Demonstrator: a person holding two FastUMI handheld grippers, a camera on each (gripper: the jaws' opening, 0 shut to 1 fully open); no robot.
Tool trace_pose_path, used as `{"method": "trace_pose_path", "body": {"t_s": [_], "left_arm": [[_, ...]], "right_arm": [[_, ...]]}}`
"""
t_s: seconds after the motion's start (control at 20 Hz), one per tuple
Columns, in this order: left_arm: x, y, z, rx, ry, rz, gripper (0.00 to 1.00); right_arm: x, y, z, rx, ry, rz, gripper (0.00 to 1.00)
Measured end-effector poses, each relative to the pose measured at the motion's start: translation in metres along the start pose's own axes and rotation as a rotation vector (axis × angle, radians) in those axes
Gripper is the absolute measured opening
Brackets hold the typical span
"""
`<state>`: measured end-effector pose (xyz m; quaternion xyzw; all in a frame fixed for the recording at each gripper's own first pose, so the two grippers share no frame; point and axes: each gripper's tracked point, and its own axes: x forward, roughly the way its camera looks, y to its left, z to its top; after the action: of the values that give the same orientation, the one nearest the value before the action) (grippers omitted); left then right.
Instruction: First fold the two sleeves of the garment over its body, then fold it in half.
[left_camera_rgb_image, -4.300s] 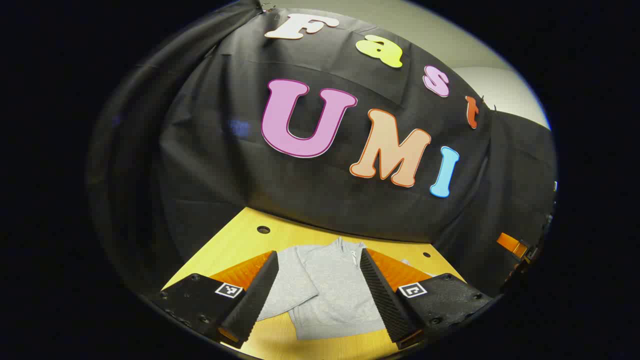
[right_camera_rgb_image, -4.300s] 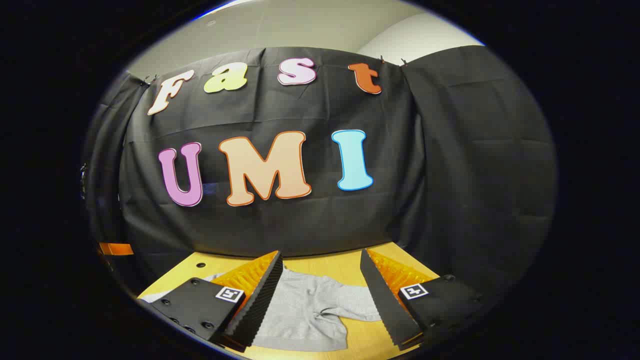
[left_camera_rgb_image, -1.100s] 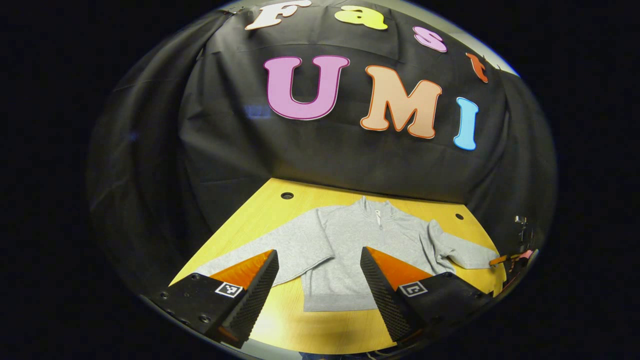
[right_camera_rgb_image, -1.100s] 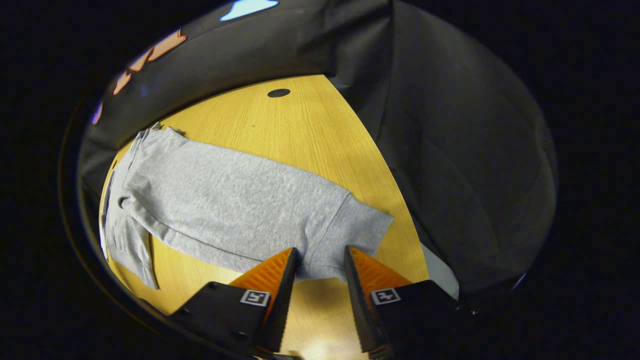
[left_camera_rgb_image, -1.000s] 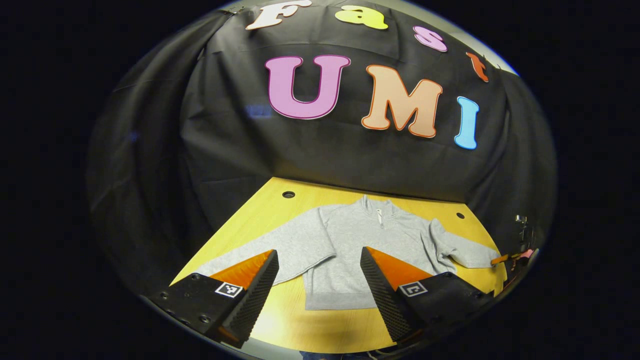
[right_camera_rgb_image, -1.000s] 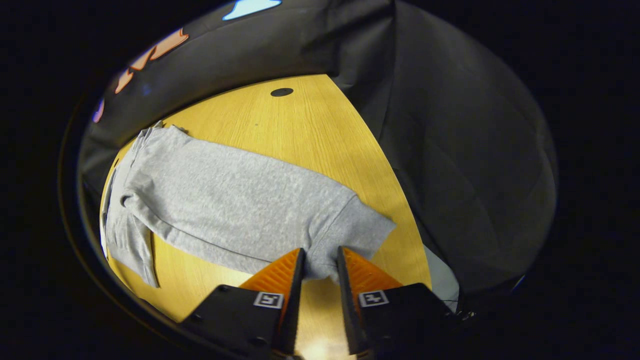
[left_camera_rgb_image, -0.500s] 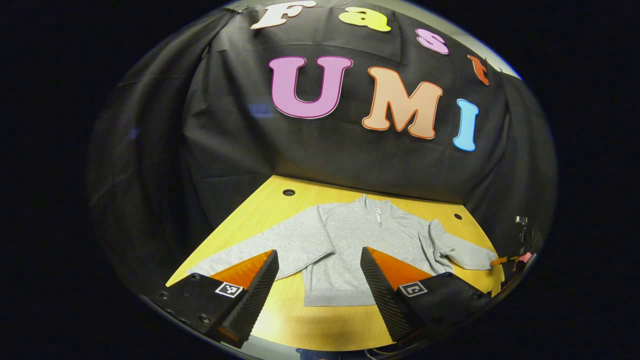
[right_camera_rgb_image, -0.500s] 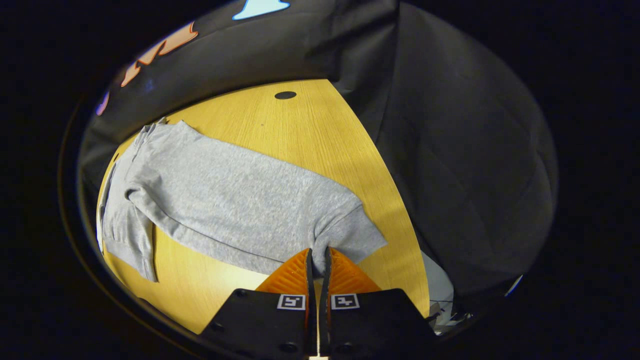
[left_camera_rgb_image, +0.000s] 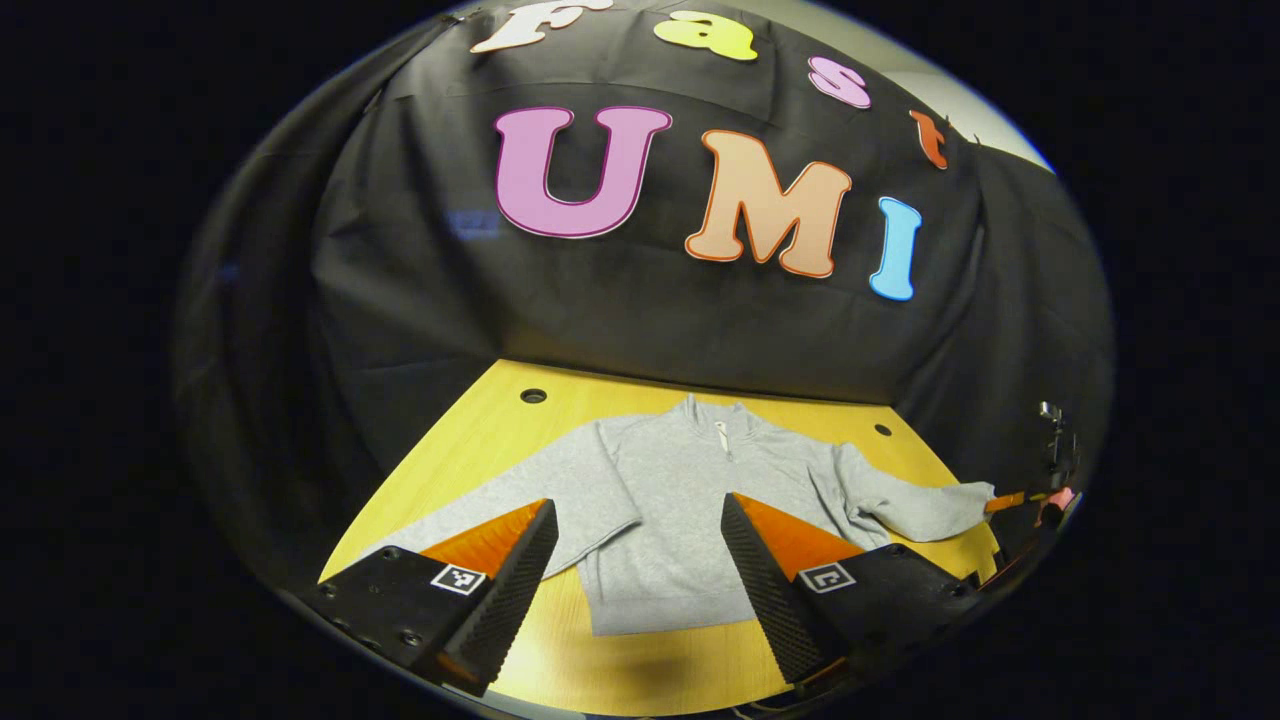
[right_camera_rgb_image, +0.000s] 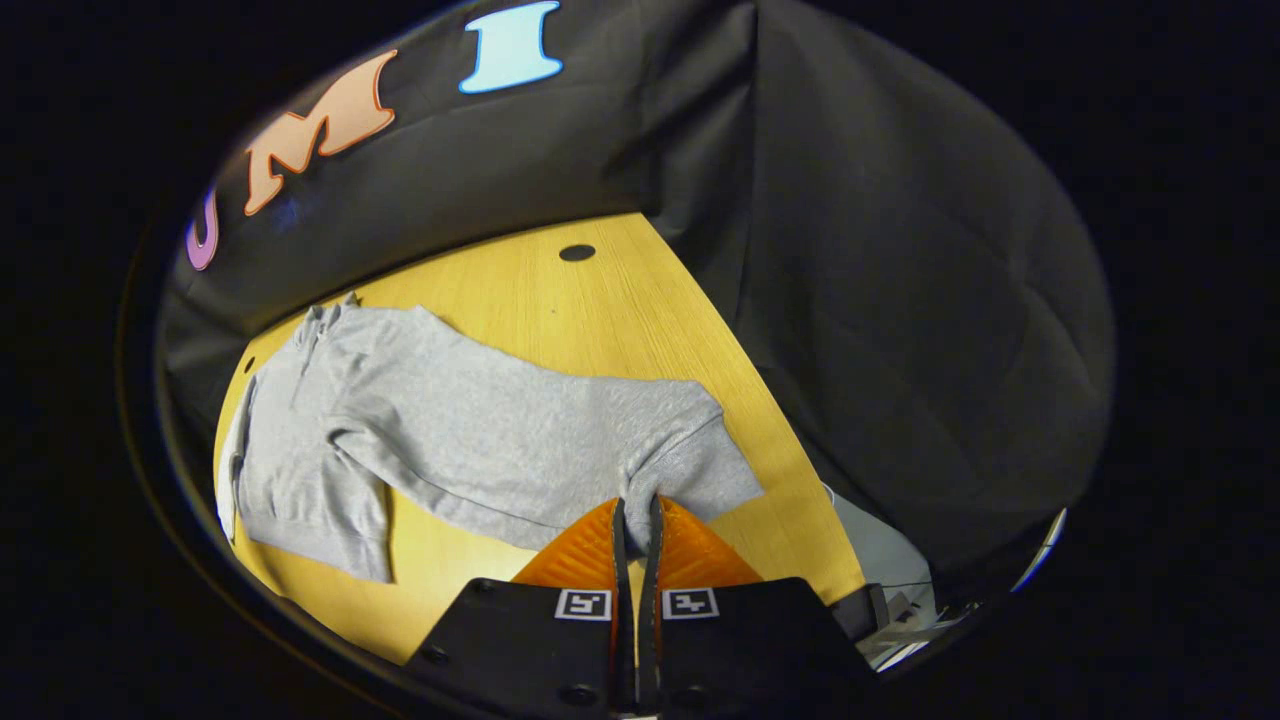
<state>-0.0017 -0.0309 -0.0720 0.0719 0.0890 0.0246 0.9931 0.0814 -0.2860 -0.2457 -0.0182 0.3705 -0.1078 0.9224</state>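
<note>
Left gripper view: the grey garment (left_camera_rgb_image: 690, 500) is laid flat on the wooden worktop (left_camera_rgb_image: 470, 440), collar toward the booth wall. The left claw (left_camera_rgb_image: 640, 560) is held wide apart above it — nothing gripped.

Right gripper view: the right claw (right_camera_rgb_image: 636, 520) is clamped on the cuff of the sleeve (right_camera_rgb_image: 560, 430), which is stretched across the worktop.

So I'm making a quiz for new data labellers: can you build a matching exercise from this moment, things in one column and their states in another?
Things:
1. right gripper
2. left gripper
3. garment
4. table

States:
A. open, above the table
B. lying spread flat, collar toward the wall
C. shut on the cuff of a sleeve
D. yellow wood, with round holes

Pairs: 1-C, 2-A, 3-B, 4-D
</note>
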Motion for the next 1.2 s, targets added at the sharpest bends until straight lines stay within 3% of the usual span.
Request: {"method": "trace_pose_path", "body": {"t_s": [0.3,0.55,0.9,1.2], "left_arm": [[0.009,0.029,0.015,0.045,-0.023,-0.052,0.97],[0.014,0.048,0.019,0.024,-0.03,-0.084,0.97],[0.01,0.078,0.029,0.037,-0.061,-0.08,0.96],[-0.004,0.102,0.021,-0.006,-0.06,-0.036,0.97]], "right_arm": [[-0.053,0.052,0.029,0.053,-0.088,0.013,0.04],[-0.088,0.119,0.062,0.058,-0.176,0.081,0.04],[-0.108,0.239,0.1,0.036,-0.243,0.261,0.04],[-0.097,0.362,0.106,-0.026,-0.219,0.449,0.04]]}}
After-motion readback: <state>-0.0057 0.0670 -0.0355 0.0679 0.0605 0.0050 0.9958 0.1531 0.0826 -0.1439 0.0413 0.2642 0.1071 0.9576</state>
